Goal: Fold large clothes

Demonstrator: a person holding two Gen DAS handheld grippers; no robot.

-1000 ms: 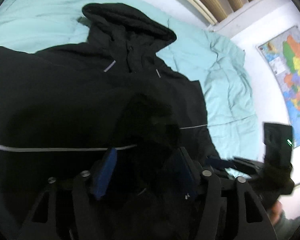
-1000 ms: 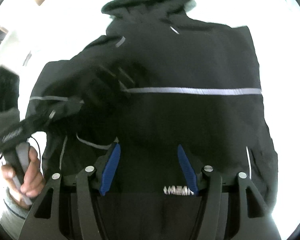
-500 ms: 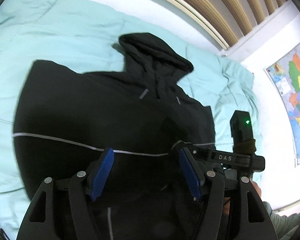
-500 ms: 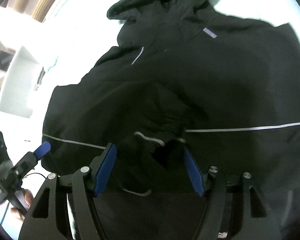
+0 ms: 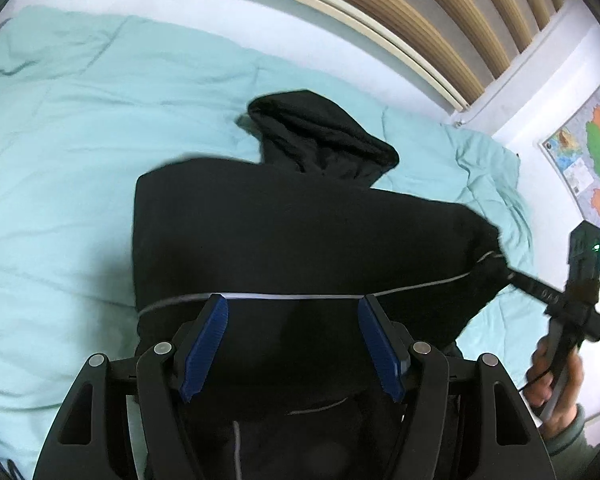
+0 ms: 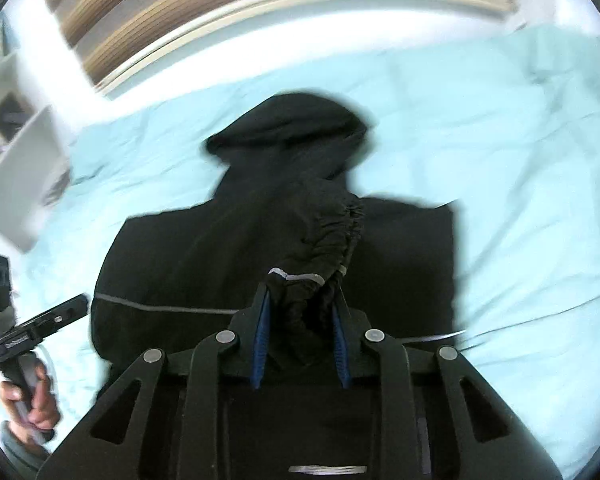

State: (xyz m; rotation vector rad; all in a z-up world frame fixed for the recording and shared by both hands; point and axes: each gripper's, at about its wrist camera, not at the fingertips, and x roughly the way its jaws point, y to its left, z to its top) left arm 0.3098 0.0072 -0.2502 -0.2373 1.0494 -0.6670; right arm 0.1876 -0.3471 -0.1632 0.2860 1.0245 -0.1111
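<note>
A black hooded jacket (image 5: 284, 232) with thin grey reflective stripes lies on a mint green duvet (image 5: 60, 152), hood (image 5: 320, 132) toward the headboard. My left gripper (image 5: 292, 340) is open and empty above the jacket's lower body. My right gripper (image 6: 300, 316) is shut on the elastic cuff of the jacket's sleeve (image 6: 332, 232) and holds it lifted above the jacket's body (image 6: 180, 264). In the left wrist view the right gripper (image 5: 500, 268) shows at the jacket's right edge, clamped on the sleeve end. The left gripper (image 6: 80, 304) shows at the left of the right wrist view.
A slatted wooden headboard (image 5: 400, 12) runs behind the bed. A coloured wall map (image 5: 592, 152) hangs on the white wall at the right. A white shelf unit (image 6: 16, 168) stands left of the bed. The duvet extends wide on both sides of the jacket.
Both grippers have pulled back and up from the jacket. The right gripper has closed on the sleeve cuff and lifted it. The left gripper stays open.
</note>
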